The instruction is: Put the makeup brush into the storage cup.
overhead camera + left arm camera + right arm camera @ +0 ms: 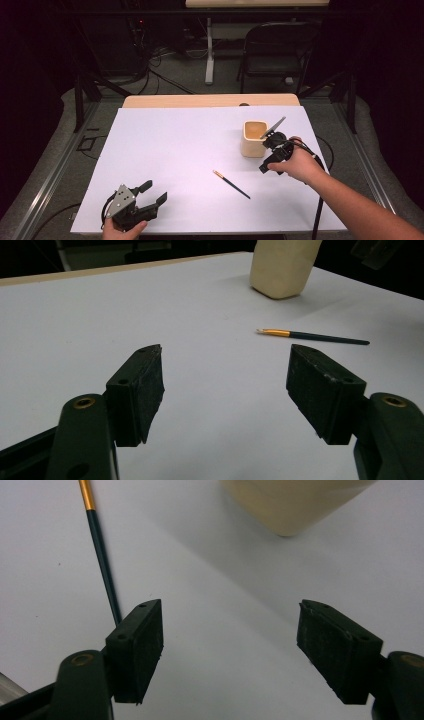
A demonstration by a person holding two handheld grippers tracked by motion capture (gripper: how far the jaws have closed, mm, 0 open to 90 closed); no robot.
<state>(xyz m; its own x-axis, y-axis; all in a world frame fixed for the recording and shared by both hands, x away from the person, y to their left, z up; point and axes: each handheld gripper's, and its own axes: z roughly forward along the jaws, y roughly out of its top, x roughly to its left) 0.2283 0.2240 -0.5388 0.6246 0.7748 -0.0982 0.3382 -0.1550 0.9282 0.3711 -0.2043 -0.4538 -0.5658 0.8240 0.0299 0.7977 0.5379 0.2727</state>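
White paper [165,165] is spread over the table, and dark floor and a folding chair [275,47] are seen behind it. On the paper a thin brush [231,183] is laid flat, with a dark handle and a gold band near its tip. It is found just in front of the cream cup [253,138], a little toward the near edge, and not touching it. The right gripper [272,150] is held just beside the cup, on its right, with the jaws spread wide and nothing between them; in the right gripper view the brush handle [102,550] is seen running past the left jaw. The left gripper [150,195] is kept far from the cup, near the front edge of the paper, also spread wide and empty. The brush is probably meant to be picked up next and put in the cup. For that, the right jaws should be brought down over the middle of the handle, one on each side, and closed gently so the thin brush is not rolled away. The cup should not be bumped.
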